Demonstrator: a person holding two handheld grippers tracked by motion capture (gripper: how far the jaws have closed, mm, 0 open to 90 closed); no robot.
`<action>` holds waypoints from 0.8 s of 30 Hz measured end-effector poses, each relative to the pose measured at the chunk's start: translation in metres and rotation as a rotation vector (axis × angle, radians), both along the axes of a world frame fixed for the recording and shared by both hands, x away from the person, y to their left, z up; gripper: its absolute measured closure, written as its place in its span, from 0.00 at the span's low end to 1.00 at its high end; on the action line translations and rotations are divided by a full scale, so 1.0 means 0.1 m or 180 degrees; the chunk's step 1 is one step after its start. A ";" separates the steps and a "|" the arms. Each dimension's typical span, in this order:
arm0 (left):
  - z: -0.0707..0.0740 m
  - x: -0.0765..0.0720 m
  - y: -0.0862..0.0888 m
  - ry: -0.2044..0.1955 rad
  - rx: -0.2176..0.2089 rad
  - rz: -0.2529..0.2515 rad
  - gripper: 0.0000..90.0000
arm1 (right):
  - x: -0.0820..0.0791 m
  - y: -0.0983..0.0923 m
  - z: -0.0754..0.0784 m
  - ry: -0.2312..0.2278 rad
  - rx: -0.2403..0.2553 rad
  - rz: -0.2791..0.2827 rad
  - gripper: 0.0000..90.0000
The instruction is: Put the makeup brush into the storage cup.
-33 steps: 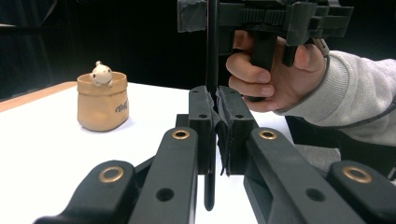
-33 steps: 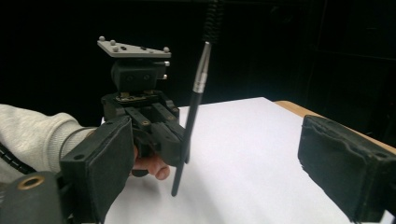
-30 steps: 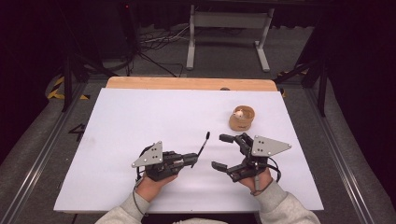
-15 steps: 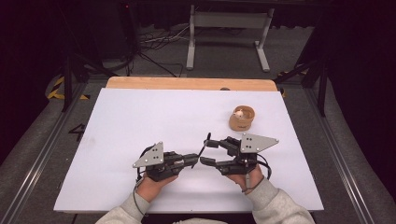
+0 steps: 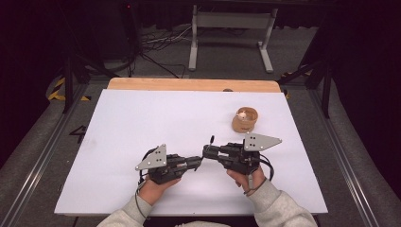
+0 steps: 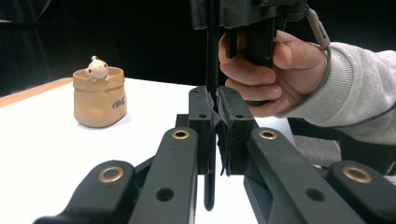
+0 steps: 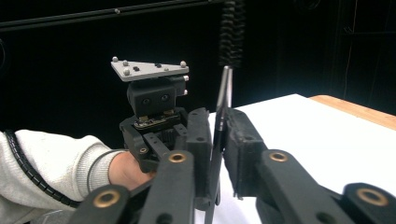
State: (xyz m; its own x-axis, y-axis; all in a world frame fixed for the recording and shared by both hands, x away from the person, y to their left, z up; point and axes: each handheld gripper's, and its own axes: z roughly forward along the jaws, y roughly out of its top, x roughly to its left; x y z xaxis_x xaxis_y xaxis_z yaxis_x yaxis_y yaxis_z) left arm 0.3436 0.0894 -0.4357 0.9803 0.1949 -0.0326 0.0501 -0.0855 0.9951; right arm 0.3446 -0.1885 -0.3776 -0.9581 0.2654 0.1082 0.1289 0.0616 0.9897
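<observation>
A thin black brush (image 5: 211, 141) with a wire stem (image 7: 225, 88) and a bristled tip (image 7: 232, 32) stands tilted above the white table (image 5: 142, 123). My left gripper (image 5: 197, 161) is shut on its lower end, and the left gripper view has the rod (image 6: 212, 56) pinched between the jaws (image 6: 213, 116). My right gripper (image 5: 206, 152) meets it from the right. Its jaws have just been closing and now press on the stem (image 7: 217, 128) higher up. The two grippers nearly touch tip to tip near the table's front middle.
A small tan pot (image 5: 244, 120) with a white figure (image 6: 97, 68) in it stands at the right rear of the table. A wooden strip (image 5: 189, 84) runs along the far edge. Dark floor, cables and a metal stand lie beyond.
The right gripper has moved left to the brush and closed its jaws on the stem. The left gripper has kept still with the brush.
</observation>
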 end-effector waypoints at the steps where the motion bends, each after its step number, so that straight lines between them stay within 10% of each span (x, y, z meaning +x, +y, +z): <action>1: 0.00 0.00 -0.01 -0.0008 -0.0002 -0.0005 0.94 | 0.00 0.00 0.00 0.0017 0.0011 0.0009 0.93; 12: 0.00 0.00 0.00 0.0015 -0.0011 -0.0008 0.93 | 0.02 -0.01 0.00 0.0110 0.0040 0.0034 0.94; 24: 0.07 0.07 0.03 0.0205 -0.0064 0.0222 0.16 | 0.04 -0.06 0.10 0.0036 0.0022 -0.0010 0.94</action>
